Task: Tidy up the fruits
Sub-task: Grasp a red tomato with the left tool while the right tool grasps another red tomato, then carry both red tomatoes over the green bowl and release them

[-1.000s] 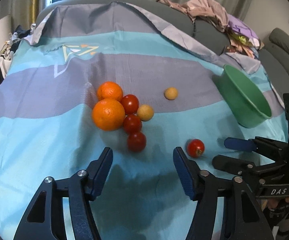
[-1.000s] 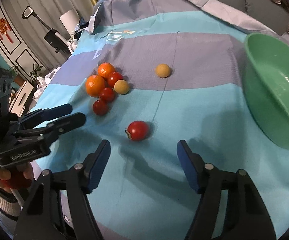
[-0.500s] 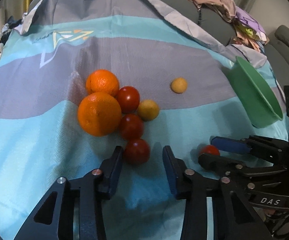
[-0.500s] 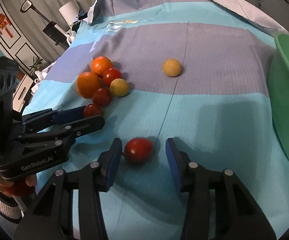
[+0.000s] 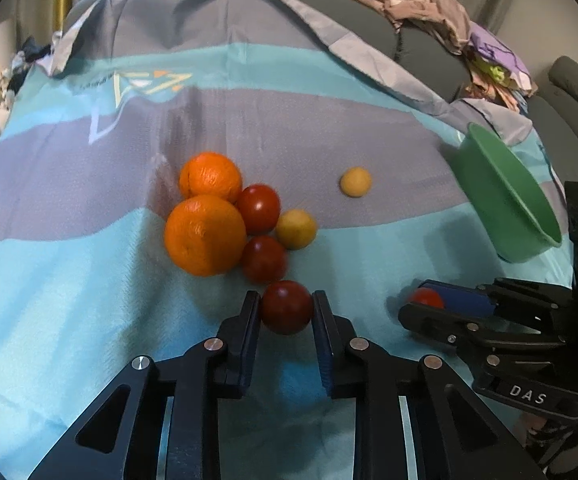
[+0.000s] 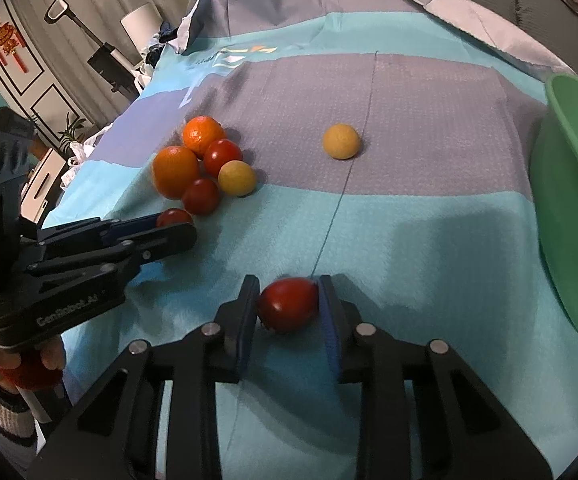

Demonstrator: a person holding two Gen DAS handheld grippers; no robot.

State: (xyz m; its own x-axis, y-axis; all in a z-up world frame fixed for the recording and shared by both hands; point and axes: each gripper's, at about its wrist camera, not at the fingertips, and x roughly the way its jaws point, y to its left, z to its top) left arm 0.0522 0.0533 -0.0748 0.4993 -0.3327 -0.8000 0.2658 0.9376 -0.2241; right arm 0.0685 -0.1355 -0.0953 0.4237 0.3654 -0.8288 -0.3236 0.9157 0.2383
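On the blue and grey cloth lies a cluster of fruit: two oranges (image 5: 205,234), two red tomatoes (image 5: 258,208) and a small yellow fruit (image 5: 296,229). My left gripper (image 5: 286,307) is shut on a dark red tomato (image 5: 286,307) at the cluster's near edge. A lone red tomato (image 6: 288,309) sits between the pads of my right gripper (image 6: 289,307), which is shut on it. Another yellow fruit (image 6: 341,141) lies alone on the grey stripe. The green bowl (image 6: 569,208) stands at the right.
A grey sofa back with a heap of clothes (image 5: 449,28) rises behind the cloth. In the right wrist view a hand (image 6: 37,364) holds the left gripper's handle at the left. Furniture and a white lamp (image 6: 141,28) stand beyond the cloth's left edge.
Both grippers moved forward to their tomatoes and went from wide open to shut on them. The fruit cluster stayed in place.
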